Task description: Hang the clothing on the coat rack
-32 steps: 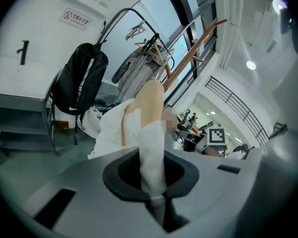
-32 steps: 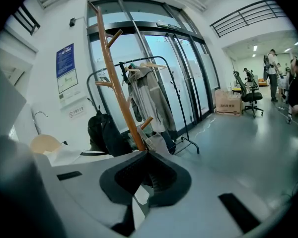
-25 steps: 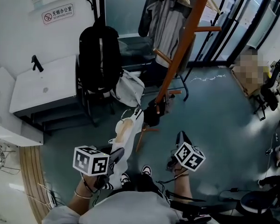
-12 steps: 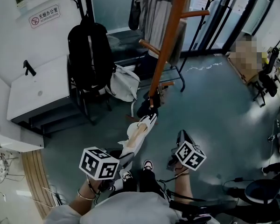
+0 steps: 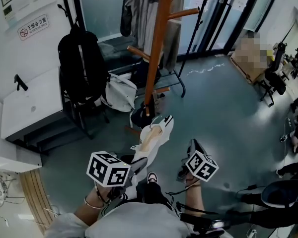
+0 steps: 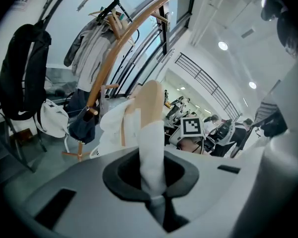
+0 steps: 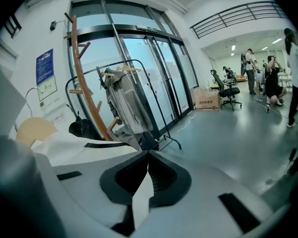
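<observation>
At the lower edge of the head view, the left gripper (image 6: 151, 178) has its tongs clamped on a bunched fold of the white garment with a tan inner lining (image 5: 154, 135). The tongs of the right gripper (image 7: 145, 175) are closed on a thin white strip, apparently an edge of the same garment. The white garment hangs in the air between the person and the rack, clear of the floor.

The step in hand is judged to be the carry toward the rack; nothing is hooked yet. Next, the collar must be raised and brought over a free peg of the orange-brown wooden coat rack (image 5: 157, 38).

A dark bag (image 5: 139, 118) hangs low against the pole, and a white bag (image 5: 120, 93) sits just left of it, crowding the lower pegs. Farther left stand a black backpack (image 5: 79, 63) and a white desk (image 5: 25, 108). Grey clothes (image 5: 141, 9) hang behind the pole.
</observation>
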Demonstrator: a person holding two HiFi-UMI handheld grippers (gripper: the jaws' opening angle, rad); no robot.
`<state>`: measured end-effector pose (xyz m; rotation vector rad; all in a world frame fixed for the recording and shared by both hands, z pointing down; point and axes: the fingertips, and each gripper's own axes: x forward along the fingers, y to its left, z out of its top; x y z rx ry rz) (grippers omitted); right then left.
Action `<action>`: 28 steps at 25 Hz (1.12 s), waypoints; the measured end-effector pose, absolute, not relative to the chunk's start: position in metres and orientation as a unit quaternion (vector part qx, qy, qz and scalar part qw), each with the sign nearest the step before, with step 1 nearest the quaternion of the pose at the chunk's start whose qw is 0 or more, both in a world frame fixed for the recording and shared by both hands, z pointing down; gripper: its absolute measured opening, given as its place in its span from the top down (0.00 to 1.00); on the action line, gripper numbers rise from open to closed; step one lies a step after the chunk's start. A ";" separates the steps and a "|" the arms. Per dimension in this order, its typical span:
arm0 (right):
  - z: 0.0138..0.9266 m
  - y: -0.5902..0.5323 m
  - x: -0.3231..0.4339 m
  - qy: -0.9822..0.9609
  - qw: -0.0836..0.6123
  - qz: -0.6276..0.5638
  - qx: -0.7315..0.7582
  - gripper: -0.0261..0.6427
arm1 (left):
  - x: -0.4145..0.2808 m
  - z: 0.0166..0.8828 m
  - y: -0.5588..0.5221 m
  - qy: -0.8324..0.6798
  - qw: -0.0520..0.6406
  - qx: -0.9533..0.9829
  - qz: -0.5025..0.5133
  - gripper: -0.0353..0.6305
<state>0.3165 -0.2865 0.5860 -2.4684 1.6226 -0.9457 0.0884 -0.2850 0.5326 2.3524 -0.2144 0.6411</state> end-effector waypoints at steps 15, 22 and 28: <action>0.542 -0.294 0.346 0.533 0.034 -0.269 -0.801 0.93 | 0.171 0.483 -0.300 -0.079 0.331 0.920 0.196 0.89; 0.519 -0.305 0.353 0.549 0.041 -0.247 -0.797 0.93 | 0.195 0.458 -0.310 -0.086 0.331 0.926 0.162 0.88; 0.501 -0.320 0.358 0.564 0.046 -0.231 -0.792 0.93 | 0.204 0.440 -0.324 -0.097 0.330 0.928 0.143 0.88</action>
